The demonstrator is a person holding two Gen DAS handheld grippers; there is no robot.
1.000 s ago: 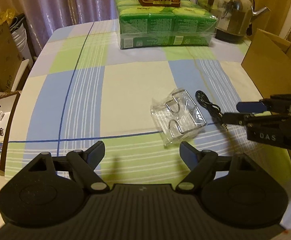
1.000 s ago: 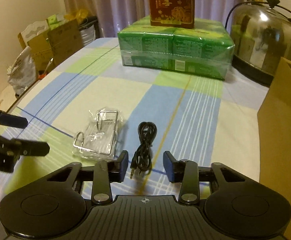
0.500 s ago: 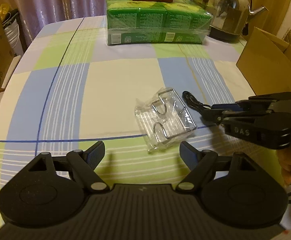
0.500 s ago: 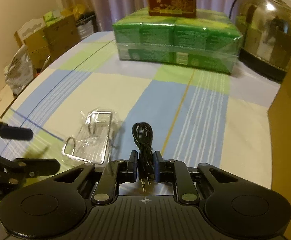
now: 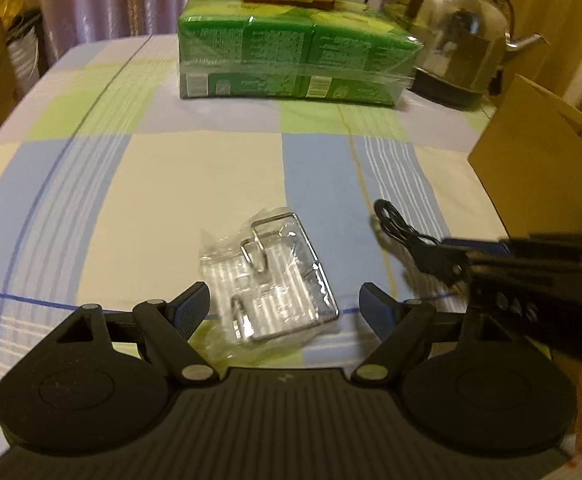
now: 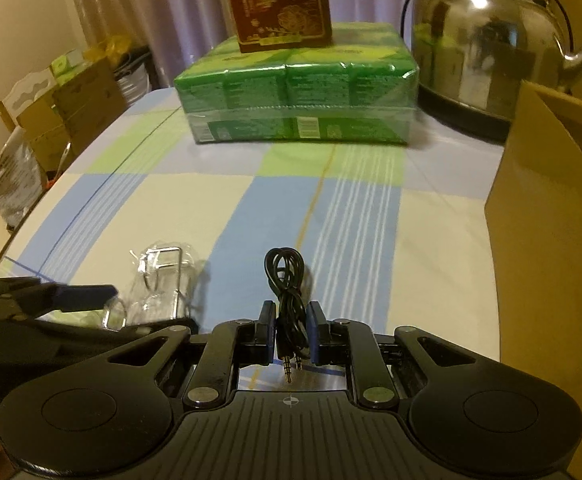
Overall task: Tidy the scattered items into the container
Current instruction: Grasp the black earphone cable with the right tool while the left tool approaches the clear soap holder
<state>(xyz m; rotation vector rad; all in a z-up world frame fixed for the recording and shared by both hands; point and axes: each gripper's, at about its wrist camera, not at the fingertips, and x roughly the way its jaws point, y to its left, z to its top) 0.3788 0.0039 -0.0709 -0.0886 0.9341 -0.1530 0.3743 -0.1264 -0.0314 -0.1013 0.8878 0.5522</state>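
Curtained room, warm light; worktop (image 5: 195,168) covered by a checked cloth in blue, green and cream.

Item 1. Open brown cardboard box (image 6: 547,216), standing at the right edge of the worktop. I take this for the container; its inside is hidden from both views, so I cannot say whether anything is in it.

Item 2. Green shrink-wrapped block of packets (image 5: 291,64) at the far end, with a dark red printed carton (image 6: 279,0) on top and a domed steel kettle (image 6: 487,44) beside it. Not scattered; I judge these no part of the job.

Item 3. Bent wire metal rack in a crinkled clear plastic bag (image 5: 279,280), lying flat on the cloth. My left gripper (image 5: 283,308) stands spread wide with the bag's near end between its pads, nothing clamped. Not yet picked up.

Item 4. Coiled black audio cable with two jack plugs (image 6: 289,280). My right gripper (image 6: 291,334) is pinched on its lower strands, plugs pointing back towards the camera. Whether the coil rests on the cloth I cannot tell; it is well short of the box.

Status: one item gripped, one unheld, none seen in the box. Both carries and drops remain.
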